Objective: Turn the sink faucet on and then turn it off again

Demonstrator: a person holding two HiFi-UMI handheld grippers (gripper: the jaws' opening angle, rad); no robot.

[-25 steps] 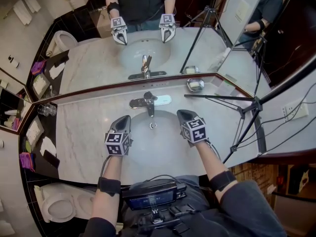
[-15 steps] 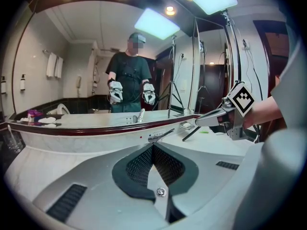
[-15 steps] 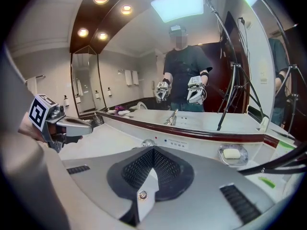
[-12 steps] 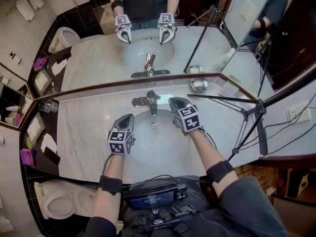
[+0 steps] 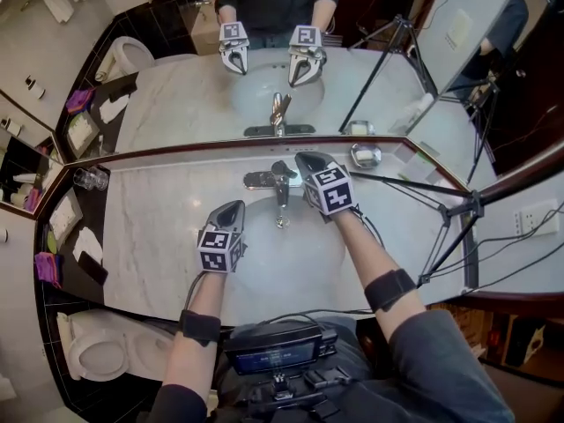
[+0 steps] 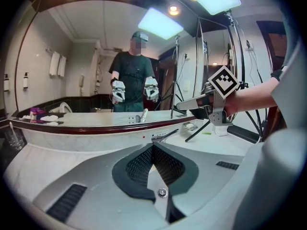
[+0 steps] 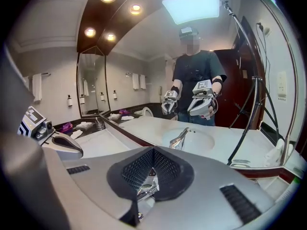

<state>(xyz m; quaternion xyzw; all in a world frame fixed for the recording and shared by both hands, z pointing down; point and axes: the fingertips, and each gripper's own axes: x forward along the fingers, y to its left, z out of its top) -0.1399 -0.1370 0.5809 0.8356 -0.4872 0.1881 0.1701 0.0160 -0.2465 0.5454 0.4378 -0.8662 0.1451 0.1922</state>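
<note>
1. Two sets of jaws, both clenched on nothing. The right gripper [image 5: 303, 159] has its tip just beside the faucet [image 5: 278, 183] lever, at its 3 o'clock. The left gripper [image 5: 231, 210] hangs over the sink [image 5: 264, 267].
2. Faucet sits at 12 o'clock of the basin; no water seen running.
3. Likely risk: shut jaws can only nudge, so the tip may skid off the slick chrome lever.
4. Likely risk: too hard a shove gives full flow and splash onto the bench [image 5: 150, 227].
5. Lesser risk: the right elbow catches the tripod [image 5: 445, 227] leg at 3 o'clock.
</note>
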